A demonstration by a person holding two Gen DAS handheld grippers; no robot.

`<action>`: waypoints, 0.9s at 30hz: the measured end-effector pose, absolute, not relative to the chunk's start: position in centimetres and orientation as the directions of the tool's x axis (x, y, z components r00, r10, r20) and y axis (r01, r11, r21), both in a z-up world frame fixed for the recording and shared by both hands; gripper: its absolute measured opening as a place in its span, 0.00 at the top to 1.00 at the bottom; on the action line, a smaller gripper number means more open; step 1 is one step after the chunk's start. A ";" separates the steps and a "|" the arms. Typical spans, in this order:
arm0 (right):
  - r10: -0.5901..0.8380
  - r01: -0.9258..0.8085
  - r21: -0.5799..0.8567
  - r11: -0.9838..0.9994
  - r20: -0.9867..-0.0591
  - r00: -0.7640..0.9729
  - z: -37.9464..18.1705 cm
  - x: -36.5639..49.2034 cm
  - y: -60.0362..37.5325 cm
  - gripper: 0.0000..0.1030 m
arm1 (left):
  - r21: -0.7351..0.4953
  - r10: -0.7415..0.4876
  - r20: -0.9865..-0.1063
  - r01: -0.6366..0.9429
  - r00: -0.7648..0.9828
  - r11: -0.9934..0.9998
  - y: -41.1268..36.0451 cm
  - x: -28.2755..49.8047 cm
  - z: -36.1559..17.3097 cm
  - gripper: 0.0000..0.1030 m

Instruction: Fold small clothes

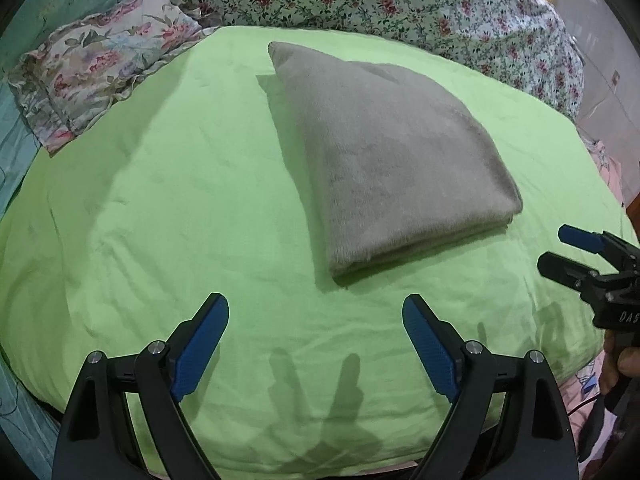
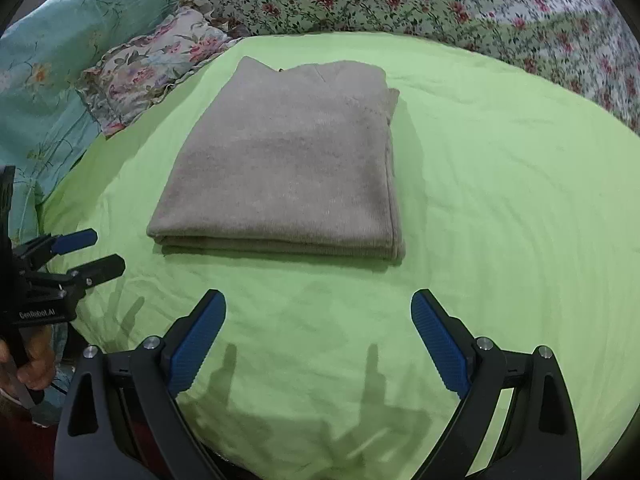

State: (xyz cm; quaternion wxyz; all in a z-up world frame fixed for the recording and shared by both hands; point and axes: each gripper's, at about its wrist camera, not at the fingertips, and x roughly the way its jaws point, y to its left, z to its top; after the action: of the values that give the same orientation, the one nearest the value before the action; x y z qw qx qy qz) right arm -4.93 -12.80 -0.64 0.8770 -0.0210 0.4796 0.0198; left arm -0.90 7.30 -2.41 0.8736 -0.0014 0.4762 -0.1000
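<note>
Now a folded grey garment point(image 1: 384, 160) on the green sheet point(image 1: 160, 220), just beyond both wide-apart, empty tools: left tool point(image 1: 316, 308), right tool point(image 2: 318, 304).

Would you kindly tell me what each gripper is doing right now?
Left gripper: open, holding nothing.
Right gripper: open, holding nothing; the folded grey garment lies untouched ahead.

Even, fairly bright light, probably from above and behind, throws soft finger shadows onto the green sheet point(image 1: 160, 200), while fisheye bending and dark vignetting warp slightly soft edges.
</note>
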 end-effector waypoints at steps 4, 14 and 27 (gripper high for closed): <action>0.015 -0.070 -0.027 0.997 -0.837 0.548 -0.1 -4.2 -12.6 0.09 | -0.085 -0.161 -0.816 0.159 0.555 0.984 7.3 -0.2 -1.7 0.13; 0.018 -0.084 -0.034 0.996 -0.834 0.552 0.3 -3.0 -12.3 0.09 | -0.071 -0.132 -0.816 0.128 0.562 0.989 7.2 1.0 -1.6 0.13; 0.010 -0.089 -0.047 0.995 -0.831 0.556 0.6 -1.2 -12.5 0.09 | -0.043 -0.103 -0.809 0.115 0.578 0.992 6.1 2.2 -1.0 0.13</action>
State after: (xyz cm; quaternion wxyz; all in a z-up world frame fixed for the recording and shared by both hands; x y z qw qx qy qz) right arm -1.24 -12.54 0.57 0.8809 -0.0420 0.4706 0.0283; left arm 2.18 6.14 -1.03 0.8883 0.0071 0.4550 -0.0614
